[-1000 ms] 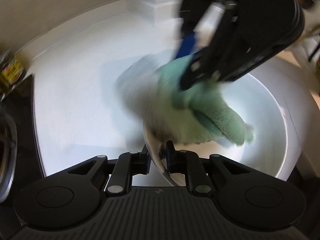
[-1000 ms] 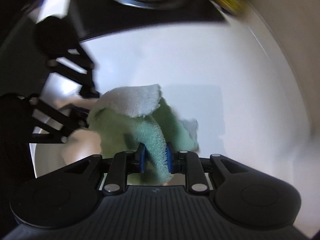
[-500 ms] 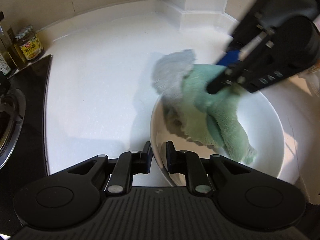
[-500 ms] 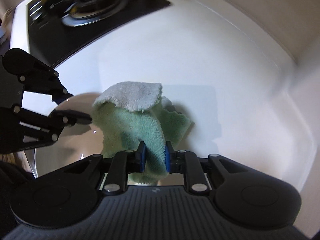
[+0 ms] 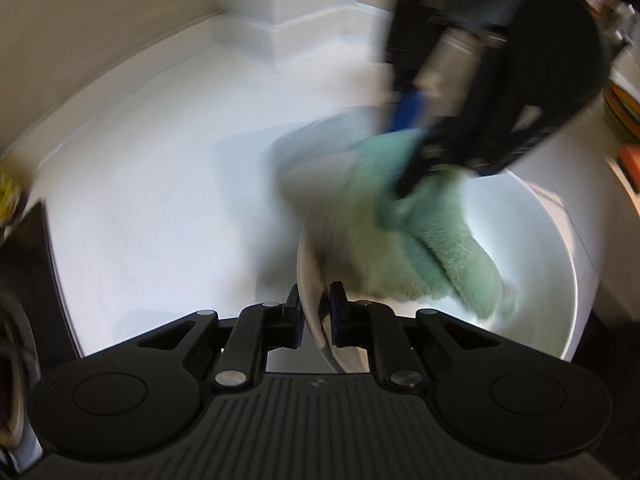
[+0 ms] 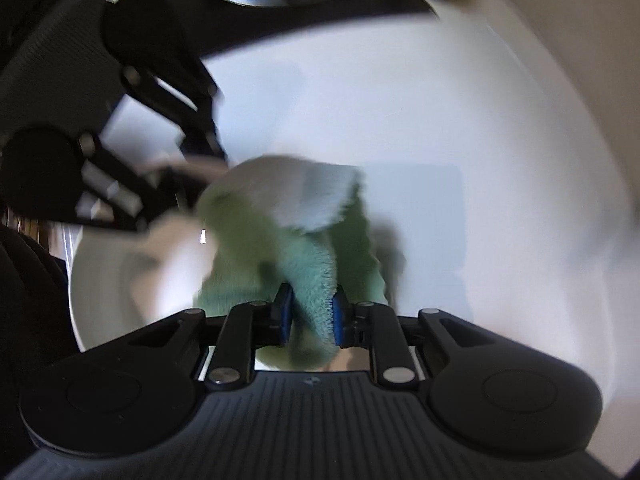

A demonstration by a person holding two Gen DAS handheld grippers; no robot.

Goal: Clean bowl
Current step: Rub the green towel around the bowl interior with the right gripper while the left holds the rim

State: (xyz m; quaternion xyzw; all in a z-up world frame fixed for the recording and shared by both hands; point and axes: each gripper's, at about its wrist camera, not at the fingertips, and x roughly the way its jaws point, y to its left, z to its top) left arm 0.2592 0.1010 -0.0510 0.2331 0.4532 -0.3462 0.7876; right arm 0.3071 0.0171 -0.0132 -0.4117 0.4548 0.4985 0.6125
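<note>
Bowl (image 5: pixel 552 280): white, lower right of the left wrist frame, on the white counter (image 5: pixel 160 208). Left gripper (image 5: pixel 316 316): jaws closing on the near rim. Cloth (image 5: pixel 440 240): green, bunched inside; since half a second earlier it swept back across the bowl, blurred. Right gripper (image 6: pixel 310 312): pinched the cloth, jaws easing wider. Wiping judged under way.

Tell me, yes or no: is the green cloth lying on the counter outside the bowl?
No. In the left wrist view the green cloth lies inside the white bowl, clamped by the right gripper.
</note>
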